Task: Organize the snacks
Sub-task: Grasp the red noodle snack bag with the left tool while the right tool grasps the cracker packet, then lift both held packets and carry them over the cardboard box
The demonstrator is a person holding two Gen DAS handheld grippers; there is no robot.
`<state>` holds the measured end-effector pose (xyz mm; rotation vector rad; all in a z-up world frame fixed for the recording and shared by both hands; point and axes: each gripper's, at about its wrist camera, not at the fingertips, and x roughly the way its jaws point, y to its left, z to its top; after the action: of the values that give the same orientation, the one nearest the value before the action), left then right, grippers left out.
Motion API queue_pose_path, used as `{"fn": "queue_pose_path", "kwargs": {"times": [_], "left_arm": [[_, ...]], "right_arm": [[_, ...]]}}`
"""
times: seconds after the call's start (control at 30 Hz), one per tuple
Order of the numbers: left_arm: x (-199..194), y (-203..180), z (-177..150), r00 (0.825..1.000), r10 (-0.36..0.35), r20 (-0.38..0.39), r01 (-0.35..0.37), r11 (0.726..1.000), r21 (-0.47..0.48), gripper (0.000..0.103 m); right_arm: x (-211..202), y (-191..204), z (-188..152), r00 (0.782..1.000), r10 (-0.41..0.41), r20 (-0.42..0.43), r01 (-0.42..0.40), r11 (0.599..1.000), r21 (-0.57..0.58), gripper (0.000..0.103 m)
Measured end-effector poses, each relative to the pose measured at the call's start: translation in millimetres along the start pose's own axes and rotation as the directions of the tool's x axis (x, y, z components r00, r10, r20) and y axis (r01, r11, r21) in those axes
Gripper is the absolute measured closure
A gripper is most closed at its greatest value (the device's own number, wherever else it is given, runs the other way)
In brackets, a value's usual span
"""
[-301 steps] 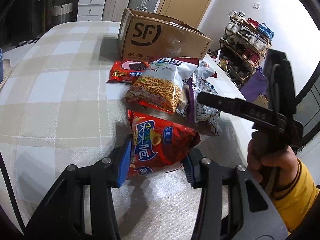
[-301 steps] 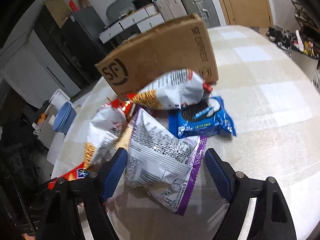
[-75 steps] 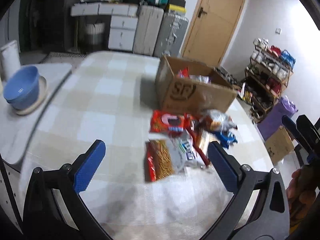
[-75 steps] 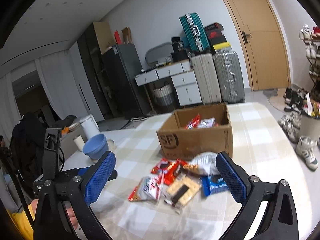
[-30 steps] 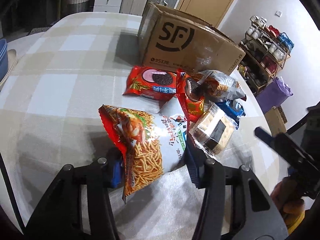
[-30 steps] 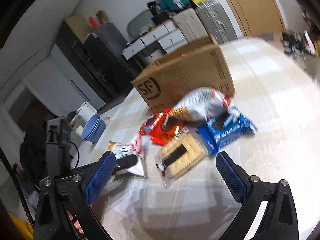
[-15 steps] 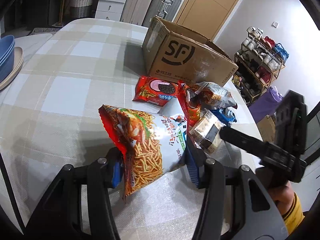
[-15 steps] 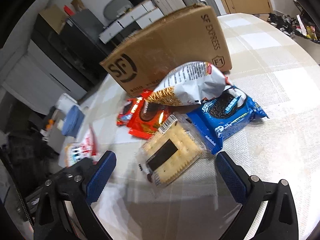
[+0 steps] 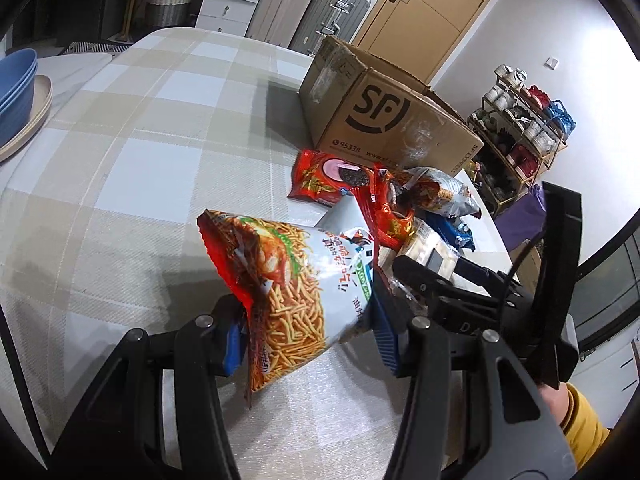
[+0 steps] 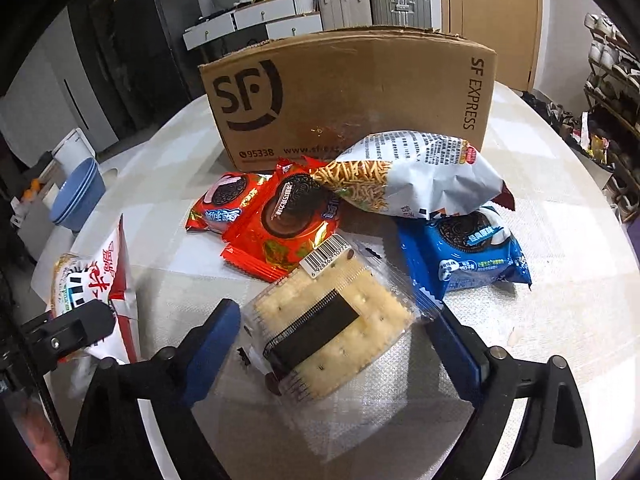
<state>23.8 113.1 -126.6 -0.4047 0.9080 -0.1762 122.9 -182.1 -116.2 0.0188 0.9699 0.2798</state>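
Snacks: we see a loose pile of packets on the checked cloth-covered surface (image 9: 140,152), just in front of the brown cardboard SF box (image 10: 352,96), which we judge to be their destination.
Left gripper (image 9: 308,332): clenched on the white-and-red foil bag of noodle sticks (image 9: 296,280), which it holds clear of the surface, tilted; a second ago the same bag was already pinched, so the lift is what has changed.
Right gripper (image 10: 336,340): released, its blue pads either side of the clear-wrapped pack of square crackers (image 10: 332,320) without visibly pressing it; half a second ago it stood well back from this pack.
Remaining pile: two red foil packs of chocolate sandwich biscuits (image 10: 280,224), a blue pack of sandwich biscuits (image 10: 460,252), and a second white bag of noodle sticks (image 10: 408,180) lying across them, near the box wall.
Meaning for the task: we judge one bag ready to carry to the box and the crackers next to be gripped; four packets are left.
Risk: crackers may crack under a hard squeeze.
Bystanders: blue bowls (image 9: 16,92) at the far left.
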Motion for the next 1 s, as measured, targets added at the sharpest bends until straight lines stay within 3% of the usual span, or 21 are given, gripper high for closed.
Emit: {"fn": "queue_pose_path", "kwargs": {"times": [0.13,0.43,0.73,0.8,0.87,1.0], "left_arm": [[1,6,-2,1.000,-0.002,-0.007,0.002,1.000,-0.015,0.054],[-1,8,-4,1.000,0.002,-0.008,-0.002,1.000,-0.024,0.054],[-6,1,-4,1.000,0.007,-0.001,-0.007,1.000,-0.010,0.054],[-9,2,-3,1.000,0.010,0.006,-0.010,1.000,-0.015,0.054],[-10,3,-3,1.000,0.012,0.009,-0.012,1.000,-0.017,0.054],[-10,4,-3,1.000,0.017,0.007,-0.017,1.000,-0.022,0.054]], "right_arm": [[-5,2,-8,1.000,-0.001,-0.008,0.000,0.997,-0.072,0.022],[-21,-2,-19,0.993,0.104,-0.055,-0.111,0.983,-0.147,0.041],[-45,3,-47,0.963,0.256,-0.088,-0.270,0.933,-0.237,0.053],[-51,5,-49,0.957,0.280,-0.074,-0.290,0.923,-0.254,0.062],[-52,2,-50,0.947,0.308,-0.086,-0.320,0.918,-0.236,0.062],[-50,1,-49,0.957,0.284,-0.065,-0.292,0.928,-0.231,0.059]]}}
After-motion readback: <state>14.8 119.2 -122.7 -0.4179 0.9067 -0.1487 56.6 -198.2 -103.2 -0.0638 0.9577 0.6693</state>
